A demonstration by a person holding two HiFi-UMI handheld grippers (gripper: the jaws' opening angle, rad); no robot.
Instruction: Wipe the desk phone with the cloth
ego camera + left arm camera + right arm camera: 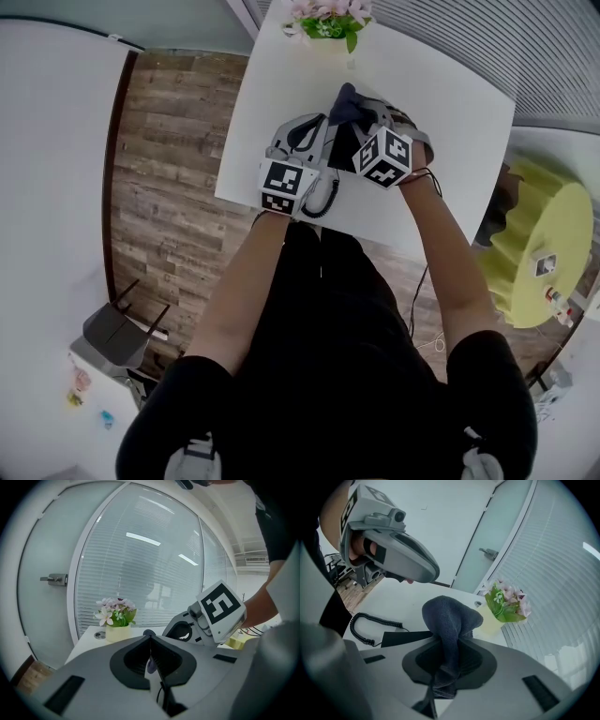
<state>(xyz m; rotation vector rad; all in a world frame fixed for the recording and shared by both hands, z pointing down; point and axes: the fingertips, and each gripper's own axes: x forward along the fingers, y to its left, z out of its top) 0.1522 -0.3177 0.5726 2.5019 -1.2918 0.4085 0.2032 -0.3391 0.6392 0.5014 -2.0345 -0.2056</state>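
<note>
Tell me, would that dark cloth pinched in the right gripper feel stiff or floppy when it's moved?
Probably floppy: the cloth bunches and folds over itself above the right gripper rather than holding a flat shape. Its surface looks like a soft knit, so it is likely light and not slippery. It would probably drape over things, not shove them.

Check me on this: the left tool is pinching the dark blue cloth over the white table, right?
No, the right tool is pinching the dark blue cloth over the white table, as the right gripper view shows.
</note>
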